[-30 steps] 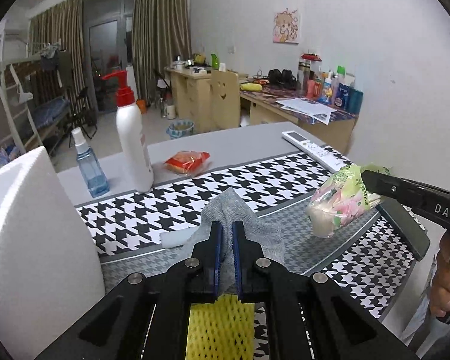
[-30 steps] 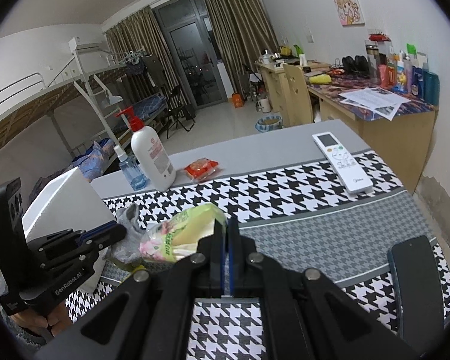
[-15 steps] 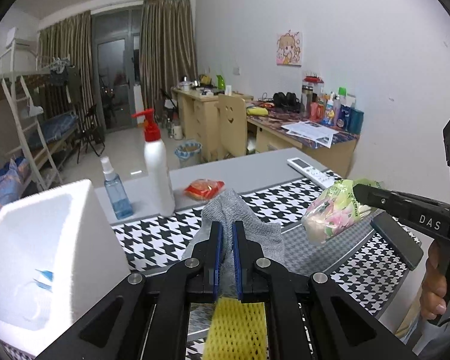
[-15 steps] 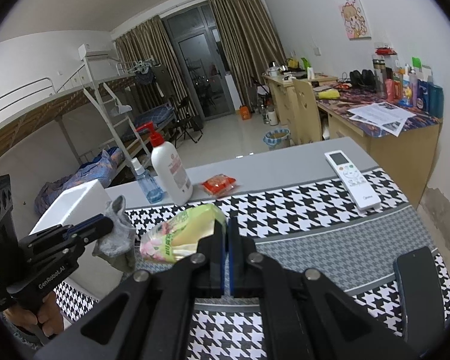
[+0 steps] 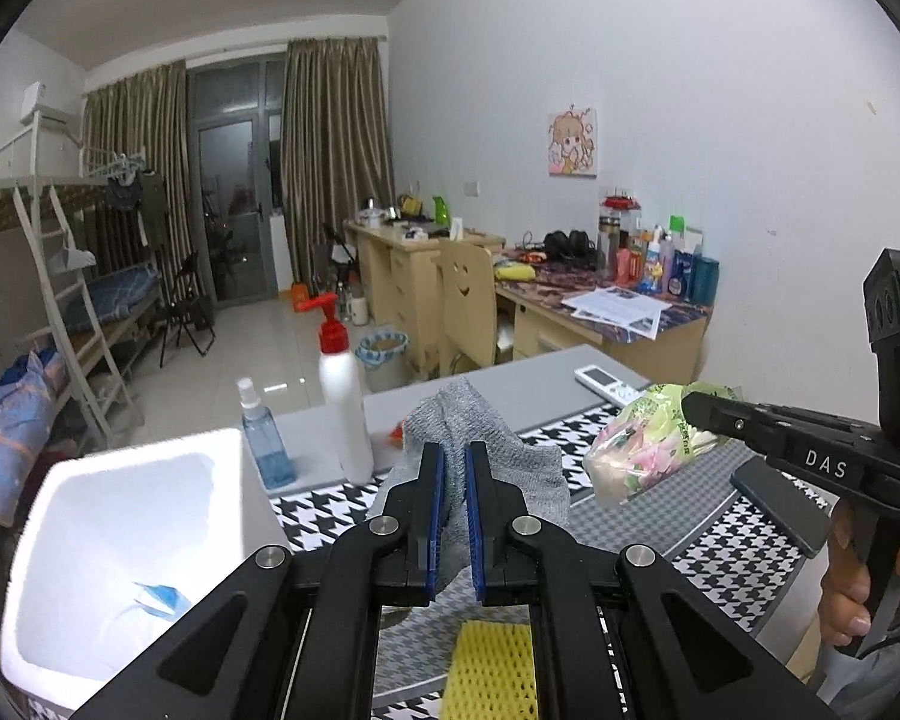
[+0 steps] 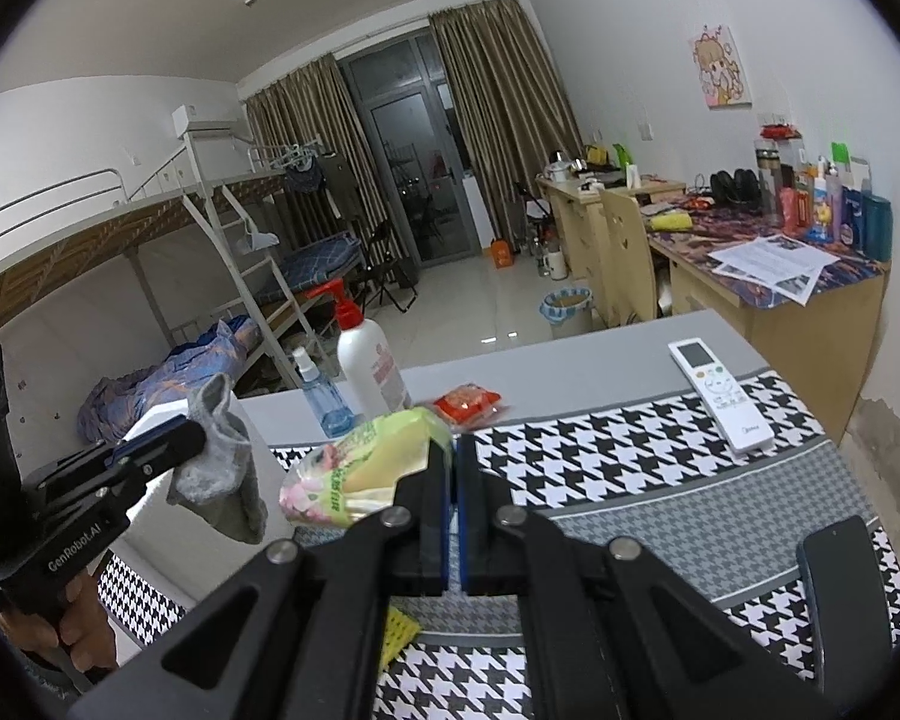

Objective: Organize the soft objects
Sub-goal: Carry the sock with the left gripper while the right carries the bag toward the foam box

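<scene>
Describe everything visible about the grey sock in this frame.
The grey sock is a soft, ribbed knit, crumpled. The left gripper is shut on it, holding it clear above the houndstooth table, beside the white foam box. In the right wrist view it hangs limp, cuff up. Nothing else touches it.

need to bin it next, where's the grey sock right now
The grey knitted sock hangs pinched in the left gripper, lifted above the houndstooth table, just right of the white foam box in the left wrist view.

Knitted grey sock, glossy plastic packet, matt foam box.
</scene>
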`<state>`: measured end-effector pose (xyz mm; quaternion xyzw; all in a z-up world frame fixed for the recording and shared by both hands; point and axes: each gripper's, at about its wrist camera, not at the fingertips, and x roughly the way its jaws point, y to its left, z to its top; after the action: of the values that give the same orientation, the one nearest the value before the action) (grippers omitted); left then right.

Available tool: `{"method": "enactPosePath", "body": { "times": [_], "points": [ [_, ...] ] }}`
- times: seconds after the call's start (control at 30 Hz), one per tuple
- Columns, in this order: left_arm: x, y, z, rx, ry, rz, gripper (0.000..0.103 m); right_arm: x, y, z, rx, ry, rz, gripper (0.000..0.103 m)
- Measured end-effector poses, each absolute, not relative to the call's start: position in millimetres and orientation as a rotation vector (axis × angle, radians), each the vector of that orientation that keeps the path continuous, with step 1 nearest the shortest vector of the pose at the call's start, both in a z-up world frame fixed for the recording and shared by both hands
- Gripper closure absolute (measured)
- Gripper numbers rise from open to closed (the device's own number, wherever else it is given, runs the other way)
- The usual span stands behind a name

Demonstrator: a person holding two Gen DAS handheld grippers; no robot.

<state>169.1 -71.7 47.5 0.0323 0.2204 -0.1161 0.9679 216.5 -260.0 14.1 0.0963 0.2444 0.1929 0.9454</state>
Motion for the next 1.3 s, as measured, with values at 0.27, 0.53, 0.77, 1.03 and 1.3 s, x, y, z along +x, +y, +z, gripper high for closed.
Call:
{"method": "enactPosePath", "body": {
  "times": [0.27, 0.53, 0.77, 1.03, 1.3],
  "points": [
    [160.5, -58.4, 58.8, 0.062, 0.403, -0.214, 0.095, 209.5, -245.3, 24.8, 0.185, 0.466, 0.416, 0.099],
    [155.8, -42.7, 65.2, 0.053, 0.377, -0.180, 0.095, 206.1, -230.4, 31.9, 0.167, 0.448, 0.446, 0.099],
    [155.9, -27.7, 70.3, 0.039, 0.361, -0.147, 0.095, 206.5, -215.1, 38.7, 0.153, 0.437, 0.477, 0.099],
    [154.3, -13.8, 77.7, 0.038, 0.334, -0.118, 0.095, 209.7, -197.4, 43.5, 0.148, 0.429, 0.509, 0.099],
    [147.6, 8.3, 87.0, 0.022, 0.302, -0.057, 0.095, 209.9, -183.6, 50.3, 0.137, 0.412, 0.540, 0.099]
  ]
}}
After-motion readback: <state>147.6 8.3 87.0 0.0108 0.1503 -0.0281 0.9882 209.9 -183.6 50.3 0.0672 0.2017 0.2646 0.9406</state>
